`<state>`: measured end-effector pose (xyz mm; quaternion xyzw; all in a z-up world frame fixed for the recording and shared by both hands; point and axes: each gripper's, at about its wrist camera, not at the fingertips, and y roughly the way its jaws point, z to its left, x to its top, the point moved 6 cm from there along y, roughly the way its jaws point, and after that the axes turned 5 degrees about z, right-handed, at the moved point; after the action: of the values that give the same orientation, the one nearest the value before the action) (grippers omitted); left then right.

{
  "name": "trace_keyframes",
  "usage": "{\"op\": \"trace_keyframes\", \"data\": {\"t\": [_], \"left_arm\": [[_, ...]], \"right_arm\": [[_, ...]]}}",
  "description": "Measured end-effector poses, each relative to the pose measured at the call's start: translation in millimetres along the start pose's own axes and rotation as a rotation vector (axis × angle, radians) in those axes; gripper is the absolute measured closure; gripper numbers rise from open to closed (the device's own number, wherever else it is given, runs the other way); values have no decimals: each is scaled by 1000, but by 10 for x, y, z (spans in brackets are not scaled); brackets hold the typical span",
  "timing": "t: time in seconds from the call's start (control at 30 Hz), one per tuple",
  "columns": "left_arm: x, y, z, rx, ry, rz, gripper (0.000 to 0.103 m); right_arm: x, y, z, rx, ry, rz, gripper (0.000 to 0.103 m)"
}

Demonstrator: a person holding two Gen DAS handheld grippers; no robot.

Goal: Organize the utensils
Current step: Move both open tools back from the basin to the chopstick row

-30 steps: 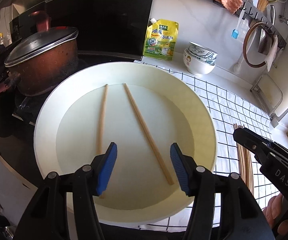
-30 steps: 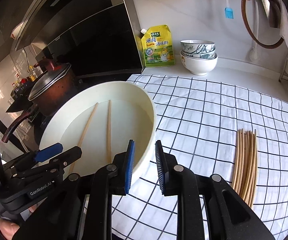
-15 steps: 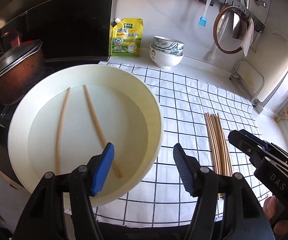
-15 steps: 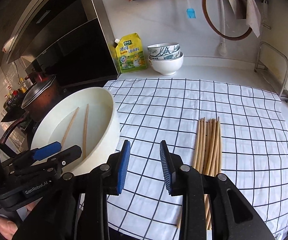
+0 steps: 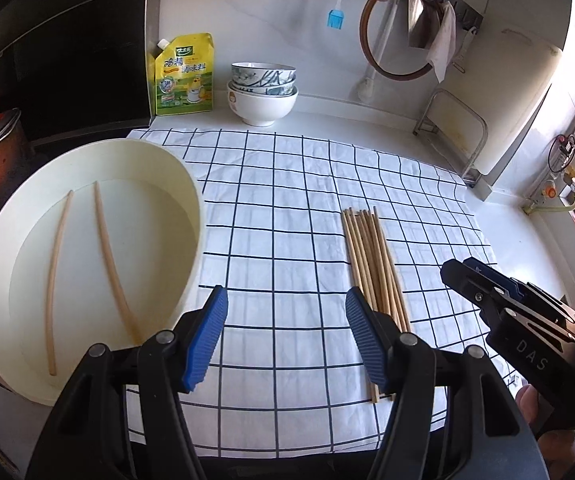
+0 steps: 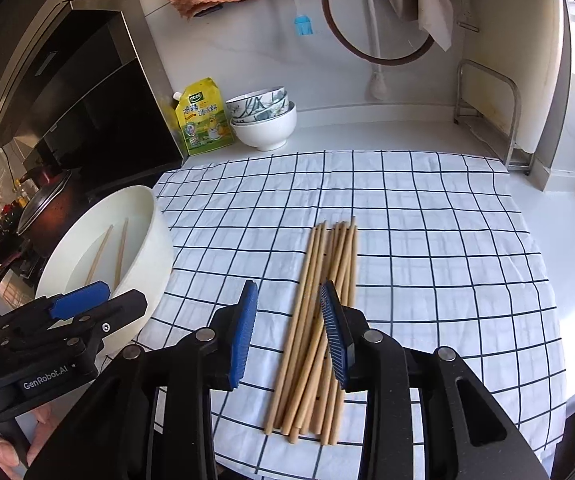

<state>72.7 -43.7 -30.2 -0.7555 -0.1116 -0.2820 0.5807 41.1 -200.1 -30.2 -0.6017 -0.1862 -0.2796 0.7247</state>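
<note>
Chopsticks [image 6: 319, 320] lie bundled on the checked cloth [image 6: 427, 240], well right of the white basin [image 6: 147, 240], long axis running away from the cameras. Right gripper [image 6: 287, 336] hovers directly over them, jaws opening, nothing gripped; left gripper [image 5: 283, 340] sits moderately wide, empty, nearer the basin holding two chopsticks [image 5: 103, 252]. Bundle's near ends partly hidden behind the fingers.

On the checked cloth [image 6: 427, 216]: chopstick bundle [image 6: 319, 304] mid-cloth; basin [image 6: 143, 240] overlapping its left edge, two chopsticks [image 5: 83, 264] inside; stacked bowls [image 6: 263, 120] and pouch [image 6: 203, 120] behind.
</note>
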Motion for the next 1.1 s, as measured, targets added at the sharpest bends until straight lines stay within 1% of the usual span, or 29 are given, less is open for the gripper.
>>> {"op": "trace_keyframes", "data": {"t": [0.23,0.33,0.47,0.67,0.73,0.93,1.1], "left_arm": [[5,125,-228,-3,31,21,43],[8,186,-286,2,38,31,43],[13,257,-347,6,42,42,43],[-6,373,-426,8,51,61,42],[-13,415,-444,6,53,69,40],[-71,558,-490,12,62,92,40],[-136,675,-455,32,60,109,39]], "right_arm": [[-69,67,-318,-14,47,18,68],[-85,109,-388,-8,61,30,68],[-102,154,-471,-3,68,41,65],[-164,249,-640,-17,88,64,65],[-193,278,-684,-17,94,73,65],[-278,386,-763,-26,101,106,64],[-365,517,-727,-27,86,137,64]]}}
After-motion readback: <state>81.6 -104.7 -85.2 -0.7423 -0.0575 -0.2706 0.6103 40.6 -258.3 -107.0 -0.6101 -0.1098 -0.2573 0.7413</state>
